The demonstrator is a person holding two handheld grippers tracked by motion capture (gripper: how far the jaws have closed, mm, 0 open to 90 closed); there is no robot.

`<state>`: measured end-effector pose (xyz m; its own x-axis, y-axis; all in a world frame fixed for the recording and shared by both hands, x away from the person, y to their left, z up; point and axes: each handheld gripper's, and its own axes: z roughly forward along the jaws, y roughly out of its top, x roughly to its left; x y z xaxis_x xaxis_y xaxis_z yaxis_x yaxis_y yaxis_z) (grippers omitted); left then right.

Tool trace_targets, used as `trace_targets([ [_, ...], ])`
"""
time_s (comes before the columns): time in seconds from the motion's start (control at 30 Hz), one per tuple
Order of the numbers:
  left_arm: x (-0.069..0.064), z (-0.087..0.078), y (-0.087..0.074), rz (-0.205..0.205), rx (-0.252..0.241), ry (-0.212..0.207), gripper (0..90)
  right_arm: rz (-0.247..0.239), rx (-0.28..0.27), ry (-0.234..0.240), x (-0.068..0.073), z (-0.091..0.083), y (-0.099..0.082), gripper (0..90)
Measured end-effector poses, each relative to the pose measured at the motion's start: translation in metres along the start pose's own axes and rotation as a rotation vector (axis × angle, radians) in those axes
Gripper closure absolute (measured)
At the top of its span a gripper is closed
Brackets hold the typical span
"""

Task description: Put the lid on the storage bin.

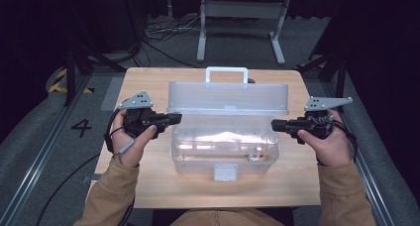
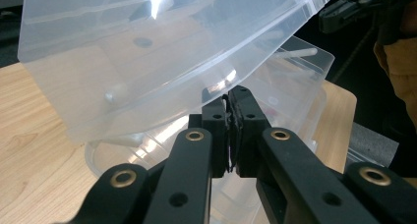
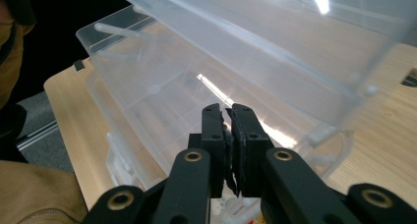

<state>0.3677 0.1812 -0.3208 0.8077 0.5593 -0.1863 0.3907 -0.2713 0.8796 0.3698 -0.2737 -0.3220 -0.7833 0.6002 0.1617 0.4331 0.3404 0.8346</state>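
A clear plastic box point(image 1: 223, 162) stands in the middle of the table, its lid point(image 1: 228, 98) raised and leaning back, with a white handle point(image 1: 226, 70) on top. Small coloured items point(image 1: 257, 157) lie in the box at the front right. My left gripper point(image 1: 176, 118) is at the box's left side, its tips by the lid's lower rim point(image 2: 147, 113). Its jaws point(image 2: 231, 94) are shut with nothing visible between the pads. My right gripper point(image 1: 275, 125) is at the box's right side. It points at the box wall point(image 3: 147, 101), jaws point(image 3: 226, 111) shut and empty.
The wooden table point(image 1: 148, 186) has bare room in front of the box and on both sides. A white latch point(image 1: 225, 172) hangs on the box's front. Beyond the table are a metal stand point(image 1: 242, 10) and floor cables point(image 1: 158, 30).
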Motion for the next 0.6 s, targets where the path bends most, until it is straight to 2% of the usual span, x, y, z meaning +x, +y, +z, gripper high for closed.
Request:
trace_targets([
  [0.17, 0.0002, -0.0002, 0.0001, 0.000, 0.012, -0.006, 85.4, 0.038, -0.001, -0.022, -0.0052, -0.0058, -0.0015, 87.3],
  [0.23, 0.0004, -0.0001, 0.0000, -0.011, 0.035, 0.002, 84.8, 0.053, -0.001, -0.027, -0.0067, -0.0074, -0.0020, 87.5],
  [0.5, -0.0010, -0.0002, -0.0016, -0.041, 0.095, 0.018, 85.4, 0.093, 0.044, -0.036, -0.0102, -0.0075, -0.0026, 89.0],
  [0.6, -0.0032, -0.0009, -0.0014, -0.045, 0.125, 0.041, 87.9, 0.099, 0.065, -0.038, -0.0112, -0.0073, -0.0029, 89.5],
])
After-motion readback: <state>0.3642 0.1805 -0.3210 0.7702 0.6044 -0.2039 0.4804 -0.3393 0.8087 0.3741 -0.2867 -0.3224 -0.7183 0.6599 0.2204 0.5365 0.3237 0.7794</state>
